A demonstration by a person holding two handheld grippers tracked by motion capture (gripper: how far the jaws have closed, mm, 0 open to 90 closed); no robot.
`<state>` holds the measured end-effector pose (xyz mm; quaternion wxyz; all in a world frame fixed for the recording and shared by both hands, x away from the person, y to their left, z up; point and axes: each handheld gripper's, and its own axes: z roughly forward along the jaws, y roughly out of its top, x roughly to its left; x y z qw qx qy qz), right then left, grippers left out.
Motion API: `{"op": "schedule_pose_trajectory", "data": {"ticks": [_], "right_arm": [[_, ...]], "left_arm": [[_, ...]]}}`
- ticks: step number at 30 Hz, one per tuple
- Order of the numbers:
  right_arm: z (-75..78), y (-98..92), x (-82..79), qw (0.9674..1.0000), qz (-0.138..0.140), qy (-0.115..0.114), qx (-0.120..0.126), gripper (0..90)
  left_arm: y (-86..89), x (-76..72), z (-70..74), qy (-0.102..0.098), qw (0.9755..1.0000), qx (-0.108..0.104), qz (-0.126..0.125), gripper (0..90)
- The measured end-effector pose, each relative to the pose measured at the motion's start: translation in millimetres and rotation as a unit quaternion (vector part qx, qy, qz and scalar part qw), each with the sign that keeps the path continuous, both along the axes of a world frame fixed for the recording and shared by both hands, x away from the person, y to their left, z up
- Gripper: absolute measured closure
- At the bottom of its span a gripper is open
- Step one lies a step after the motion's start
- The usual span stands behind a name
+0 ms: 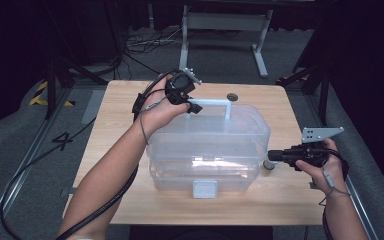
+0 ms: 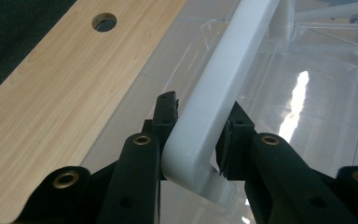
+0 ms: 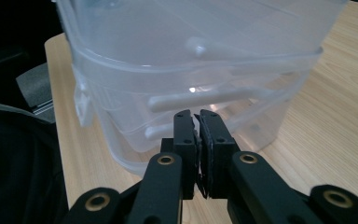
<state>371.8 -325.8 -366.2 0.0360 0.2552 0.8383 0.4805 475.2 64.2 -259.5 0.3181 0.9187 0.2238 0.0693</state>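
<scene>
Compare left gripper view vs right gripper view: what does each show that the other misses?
Left gripper view alone: the left tool clamped on the box's white handle, and a round hole in the tabletop. Right gripper view alone: the right tool with jaws shut on nothing, pointing at the box's end wall, and the white latch on its side. Both: the clear plastic box and the wooden table.

Clear box (image 1: 207,150) blocked the table's middle.
Bare wood lay open along the table (image 1: 290,197) edges beside and in front of it.
</scene>
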Motion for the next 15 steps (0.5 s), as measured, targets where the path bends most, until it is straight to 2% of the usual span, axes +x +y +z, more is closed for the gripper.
{"op": "schedule_pose_trajectory", "data": {"ticks": [10, 15], "right_arm": [[0.4, 8.2, -2.1, 0.9994, 0.027, -0.011, 0.02, 86.9], [-1.3, 10.1, -1.5, 0.9991, 0.031, -0.011, 0.025, 87.1]], "left_arm": [[0.7, 1.1, -0.3, 0.005, 1.0, -0.002, -0.002, 72.7], [1.1, 1.0, -1.0, 0.008, 0.9999, -0.006, -0.001, 72.7]]}}
